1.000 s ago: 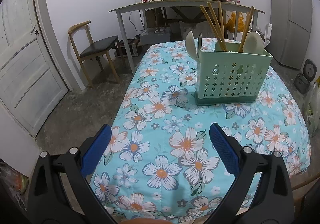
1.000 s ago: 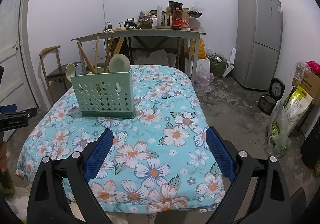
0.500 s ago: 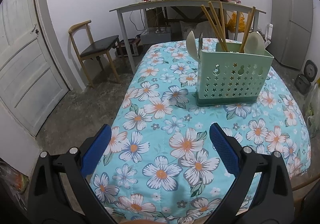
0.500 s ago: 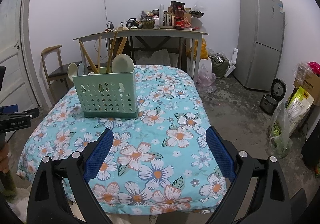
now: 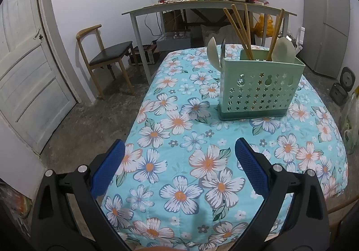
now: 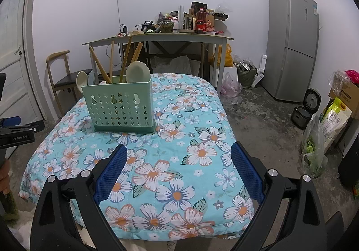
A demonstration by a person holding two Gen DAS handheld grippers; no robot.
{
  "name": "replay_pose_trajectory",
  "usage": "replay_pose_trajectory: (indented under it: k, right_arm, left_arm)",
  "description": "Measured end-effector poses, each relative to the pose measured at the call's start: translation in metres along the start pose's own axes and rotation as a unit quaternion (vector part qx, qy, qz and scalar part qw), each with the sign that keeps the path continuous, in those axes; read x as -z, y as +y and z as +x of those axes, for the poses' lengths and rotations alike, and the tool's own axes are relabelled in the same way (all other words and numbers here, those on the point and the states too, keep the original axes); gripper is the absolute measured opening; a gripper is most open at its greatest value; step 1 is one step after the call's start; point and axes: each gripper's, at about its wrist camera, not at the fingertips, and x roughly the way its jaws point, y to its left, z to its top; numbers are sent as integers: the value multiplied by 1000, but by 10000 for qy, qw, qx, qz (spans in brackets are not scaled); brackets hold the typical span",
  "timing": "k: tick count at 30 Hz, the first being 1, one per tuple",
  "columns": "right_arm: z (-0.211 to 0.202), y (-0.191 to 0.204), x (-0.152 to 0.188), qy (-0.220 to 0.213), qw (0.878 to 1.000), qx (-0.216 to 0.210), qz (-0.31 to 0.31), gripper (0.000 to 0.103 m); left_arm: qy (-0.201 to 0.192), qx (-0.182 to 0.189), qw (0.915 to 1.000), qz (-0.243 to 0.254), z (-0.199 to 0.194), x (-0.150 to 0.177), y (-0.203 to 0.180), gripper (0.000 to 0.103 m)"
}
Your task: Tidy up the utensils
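Both hands empty here. Left gripper (image 5: 179,161) spread wide, blue pads (image 5: 107,168) well apart with only floral cloth between them; right gripper (image 6: 178,161) likewise spread and carrying nothing.

Task's things all gathered ahead: a mint-green perforated utensil caddy (image 5: 260,89) standing upright on the surface (image 5: 175,183), ahead and to the right of the left gripper, ahead and to the left of the right one (image 6: 120,105). Wooden chopsticks (image 5: 240,31) leaning fanwise out of the top, a pale spoon (image 5: 285,50) bowl-up at the right end, another pale spoon (image 5: 213,52) and what looks like a dark blade at the left end. No loose utensils visible on the cloth, so probably near the close of the job, or poised for a re-sort inside the caddy.

For a clean next move, if any:
- Approach from above, not from the front wall.
- Pinch one stick high on its shaft, clear of its neighbours.
- Lift straight up along the lean to avoid tipping the caddy.
- Steady the caddy's rim with the other gripper, since the padded cloth looks soft and likely unsteady.
- Watch the crossed sticks: likely to drag each other.
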Motion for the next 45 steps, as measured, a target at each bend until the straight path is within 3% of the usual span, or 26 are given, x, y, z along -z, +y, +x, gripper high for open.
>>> replay_pose_trajectory:
  k: [45]
  right_arm:
    - [-3,3,-4,-16,10000,-26,10,91]
  left_arm:
    - [-143,-25,9999,64,-7,-4,-3,95]
